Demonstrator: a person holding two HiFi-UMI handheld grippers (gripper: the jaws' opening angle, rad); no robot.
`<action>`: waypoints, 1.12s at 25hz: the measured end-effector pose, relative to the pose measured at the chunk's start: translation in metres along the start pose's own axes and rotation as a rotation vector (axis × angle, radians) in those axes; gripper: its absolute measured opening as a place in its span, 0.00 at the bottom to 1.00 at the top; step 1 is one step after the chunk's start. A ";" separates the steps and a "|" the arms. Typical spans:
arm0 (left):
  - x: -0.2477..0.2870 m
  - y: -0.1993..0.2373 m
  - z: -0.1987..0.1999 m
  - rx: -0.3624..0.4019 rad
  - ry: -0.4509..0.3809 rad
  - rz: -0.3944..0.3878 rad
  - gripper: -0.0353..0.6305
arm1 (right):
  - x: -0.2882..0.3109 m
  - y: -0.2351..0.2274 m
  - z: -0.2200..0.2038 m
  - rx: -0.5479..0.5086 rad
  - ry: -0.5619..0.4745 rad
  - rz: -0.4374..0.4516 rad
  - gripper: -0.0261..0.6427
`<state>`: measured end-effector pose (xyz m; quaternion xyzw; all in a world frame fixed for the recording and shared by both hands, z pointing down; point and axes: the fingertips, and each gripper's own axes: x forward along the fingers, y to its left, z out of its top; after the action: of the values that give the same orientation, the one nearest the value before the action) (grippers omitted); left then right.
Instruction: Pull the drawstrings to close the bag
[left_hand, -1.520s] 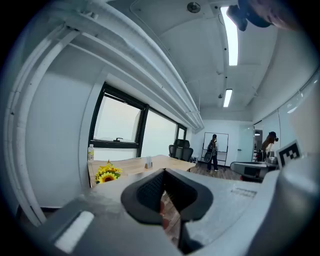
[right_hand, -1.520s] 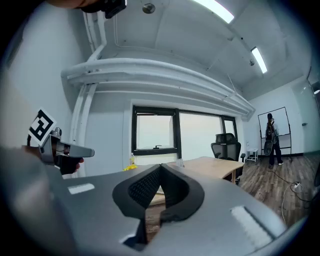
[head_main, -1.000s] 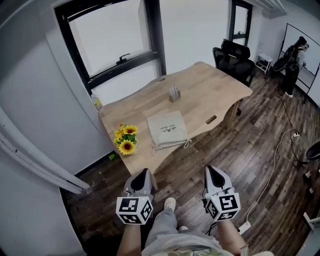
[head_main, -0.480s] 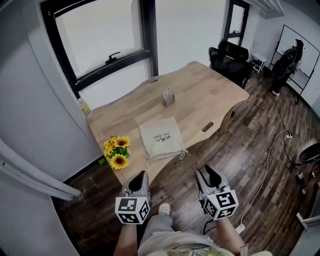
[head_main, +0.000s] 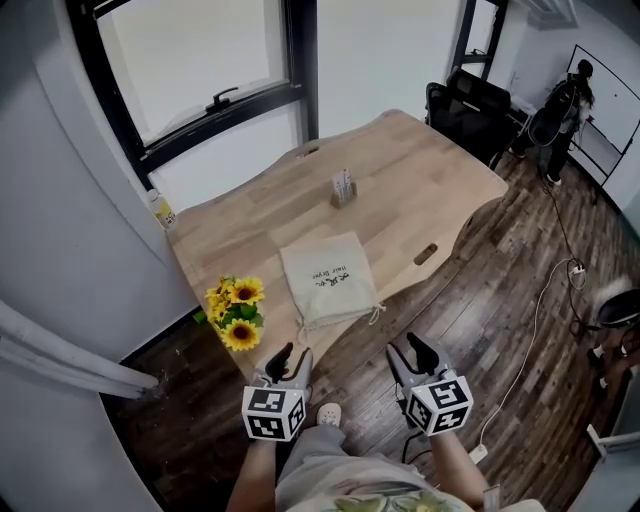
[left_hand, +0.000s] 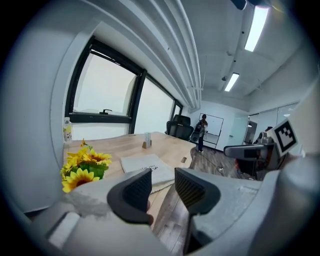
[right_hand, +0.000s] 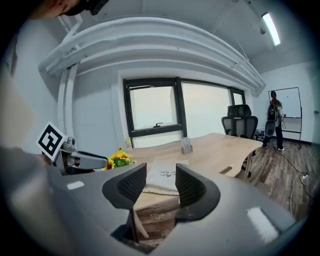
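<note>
Wood table (head_main: 420, 190) is seen ahead, w/ the items kept toward its near edge. At far left a small bottle (head_main: 160, 208) is stood by the window, out of the way. Sunflowers (head_main: 236, 310) are set at the near-left corner, just beside the cloth bag (head_main: 328, 278).

Next, the left gripper (head_main: 292, 358) is held short of the table edge, over the floor, well apart from the bag. Its jaws have just been opening and are parted w/ nothing btwn them, prob. readied for a cord.

The bag is laid flat nr the middle of the near edge, mouth turned toward the person, so the drawstrings (head_main: 374, 313) are left trailing at the edge, reachable from both sides. A card stand (head_main: 343, 190) is parked behind it.

The right gripper (head_main: 408, 352) is held alongside, also short of the table. Its jaws have likewise just been opening, are spread wide & are empty. One gripper per cord seems intended. Pulling is judged not yet begun.
</note>
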<state>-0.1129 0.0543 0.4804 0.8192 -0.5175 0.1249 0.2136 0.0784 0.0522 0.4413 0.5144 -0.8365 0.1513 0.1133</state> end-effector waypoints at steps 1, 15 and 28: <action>0.005 0.003 -0.004 -0.004 0.015 -0.004 0.27 | 0.006 0.001 -0.003 0.002 0.013 0.002 0.31; 0.070 0.031 -0.066 -0.026 0.244 -0.090 0.34 | 0.080 -0.001 -0.065 0.085 0.214 0.010 0.36; 0.110 0.055 -0.107 -0.109 0.380 -0.017 0.36 | 0.109 -0.029 -0.105 0.102 0.365 0.083 0.36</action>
<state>-0.1127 -0.0016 0.6333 0.7724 -0.4668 0.2474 0.3524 0.0591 -0.0112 0.5798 0.4488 -0.8137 0.2890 0.2303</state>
